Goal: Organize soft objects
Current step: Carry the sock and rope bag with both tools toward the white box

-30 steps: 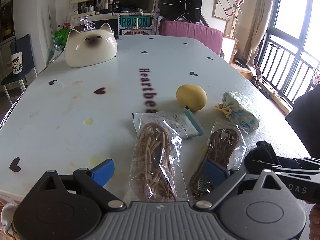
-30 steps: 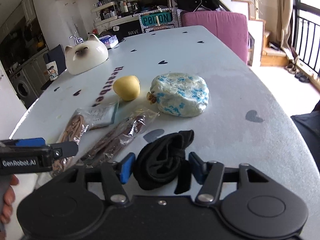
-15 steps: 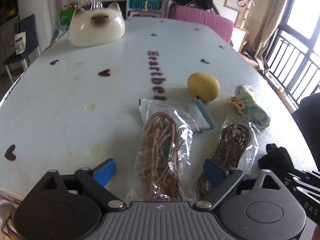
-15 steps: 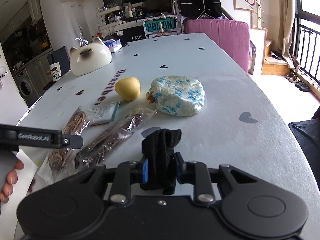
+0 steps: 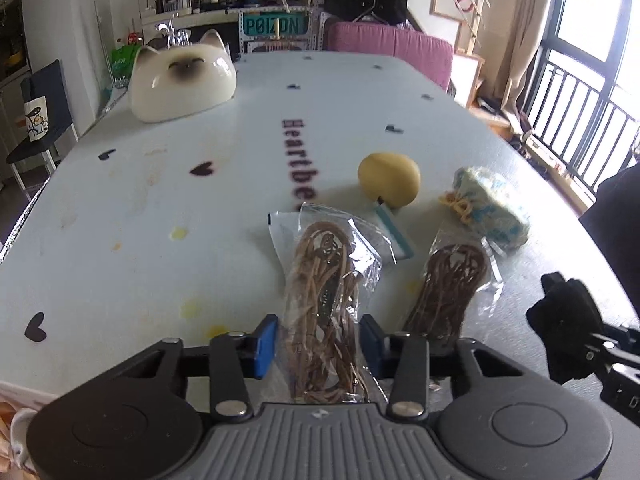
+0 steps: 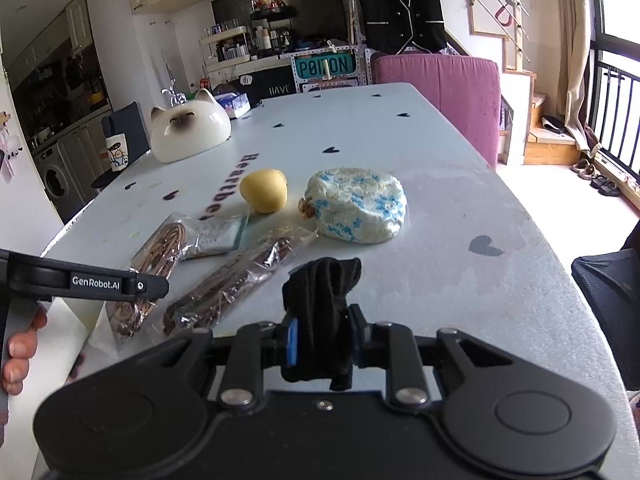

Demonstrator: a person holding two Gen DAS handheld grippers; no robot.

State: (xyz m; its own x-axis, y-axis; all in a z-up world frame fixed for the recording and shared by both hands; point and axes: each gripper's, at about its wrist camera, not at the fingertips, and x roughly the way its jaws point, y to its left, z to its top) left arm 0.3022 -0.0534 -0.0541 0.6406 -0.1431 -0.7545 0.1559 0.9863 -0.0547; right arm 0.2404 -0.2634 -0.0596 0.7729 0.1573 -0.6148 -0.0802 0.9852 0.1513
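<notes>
Closing on the clear bag of tan cords (image 5: 322, 312), the left gripper (image 5: 318, 342) hides its lower end; a black cloth (image 6: 320, 312) is pinched by the right gripper (image 6: 322, 340).

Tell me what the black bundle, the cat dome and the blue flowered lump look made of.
Black bundle: matte knit fabric, limp folds, perhaps a sock. Cat dome: glazed ceramic probably, with sharp highlights. Flowered lump: printed cloth, soft and wrinkled, tied with yellow cord.
</notes>
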